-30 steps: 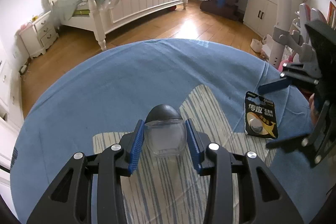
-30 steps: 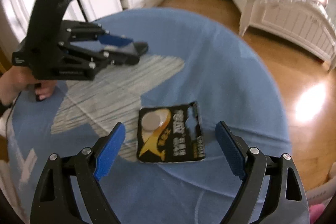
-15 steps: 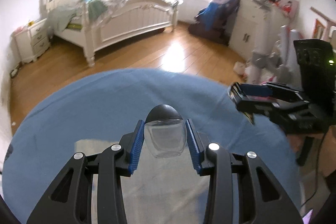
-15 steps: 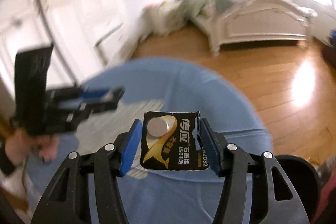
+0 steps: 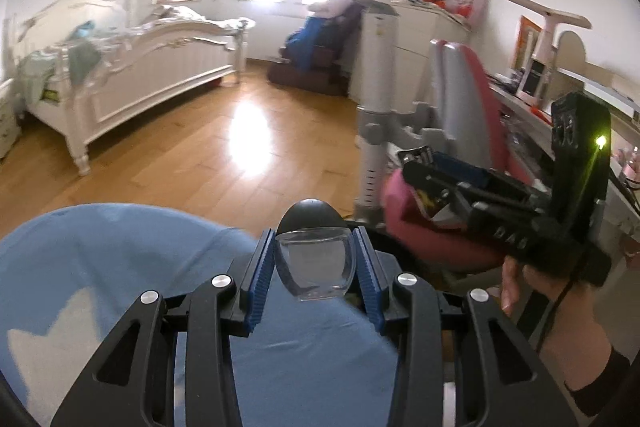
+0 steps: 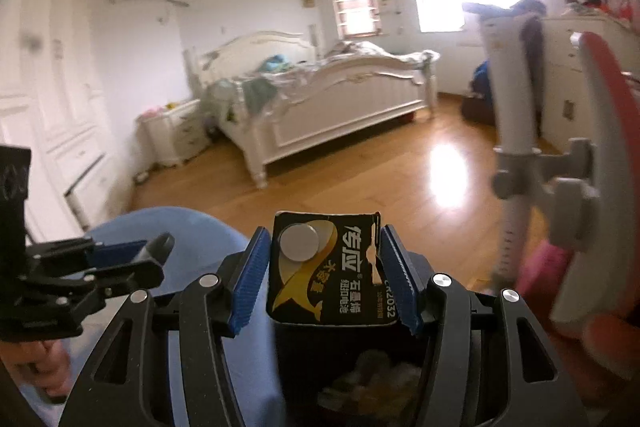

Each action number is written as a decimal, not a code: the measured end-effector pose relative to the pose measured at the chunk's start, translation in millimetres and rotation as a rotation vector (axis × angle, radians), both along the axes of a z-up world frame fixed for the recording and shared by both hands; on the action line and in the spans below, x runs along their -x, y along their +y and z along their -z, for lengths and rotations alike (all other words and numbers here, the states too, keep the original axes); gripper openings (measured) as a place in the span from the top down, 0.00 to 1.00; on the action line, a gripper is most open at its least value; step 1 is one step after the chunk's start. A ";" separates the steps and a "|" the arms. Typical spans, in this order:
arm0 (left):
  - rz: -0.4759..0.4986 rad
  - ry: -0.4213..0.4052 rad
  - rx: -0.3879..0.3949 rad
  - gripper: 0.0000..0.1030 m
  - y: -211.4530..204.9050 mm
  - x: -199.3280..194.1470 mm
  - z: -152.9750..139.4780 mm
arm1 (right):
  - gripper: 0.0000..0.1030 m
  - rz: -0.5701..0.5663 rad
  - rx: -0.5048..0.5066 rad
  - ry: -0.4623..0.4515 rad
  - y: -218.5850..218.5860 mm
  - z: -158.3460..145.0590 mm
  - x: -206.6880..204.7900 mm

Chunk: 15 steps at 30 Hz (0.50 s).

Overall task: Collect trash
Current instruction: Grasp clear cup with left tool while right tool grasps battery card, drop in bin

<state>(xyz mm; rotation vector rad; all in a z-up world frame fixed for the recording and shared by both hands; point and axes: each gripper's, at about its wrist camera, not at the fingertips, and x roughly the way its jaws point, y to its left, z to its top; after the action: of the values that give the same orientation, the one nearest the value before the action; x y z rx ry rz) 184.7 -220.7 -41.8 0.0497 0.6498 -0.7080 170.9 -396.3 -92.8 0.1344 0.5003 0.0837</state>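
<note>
Clamping one clear plastic piece (image 5: 316, 267), the left gripper (image 5: 316, 263) accompanies the right gripper (image 6: 324, 279) pinching one battery card (image 6: 332, 267).

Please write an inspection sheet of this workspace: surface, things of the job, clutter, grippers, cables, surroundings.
Surface: blue cloth with a pale patch, bare where visible.
Job's things: clear plastic shell with a black back, and a torn black battery card; a dark bin with scraps inside lies below the card.
Clutter: nothing seen on the cloth.
Grippers: left gripper shut on the plastic shell; right gripper shut on the battery card.
Cables: one thin dark cable hangs under the right gripper's handle.
Surroundings: white bed, wooden floor, pink and grey chair, desk at the right.
</note>
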 end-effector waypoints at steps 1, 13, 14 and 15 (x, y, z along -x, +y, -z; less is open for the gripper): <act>0.010 0.002 0.002 0.62 -7.7 -0.3 2.0 | 0.45 0.011 0.004 0.008 -8.3 4.3 0.8; 0.069 0.056 -0.026 0.62 -60.6 -3.7 26.7 | 0.44 0.059 -0.004 0.085 -57.9 46.0 3.6; 0.070 0.061 -0.028 0.62 -60.7 -4.1 28.6 | 0.44 0.059 -0.007 0.088 -56.8 47.7 5.1; 0.070 0.065 -0.030 0.62 -60.4 -5.5 29.5 | 0.44 0.059 -0.010 0.092 -57.8 50.3 4.7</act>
<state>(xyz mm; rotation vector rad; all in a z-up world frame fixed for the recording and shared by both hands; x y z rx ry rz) 190.1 -281.1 -71.3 0.0779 0.7241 -0.7697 166.2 -454.1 -143.1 0.1632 0.5871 0.0221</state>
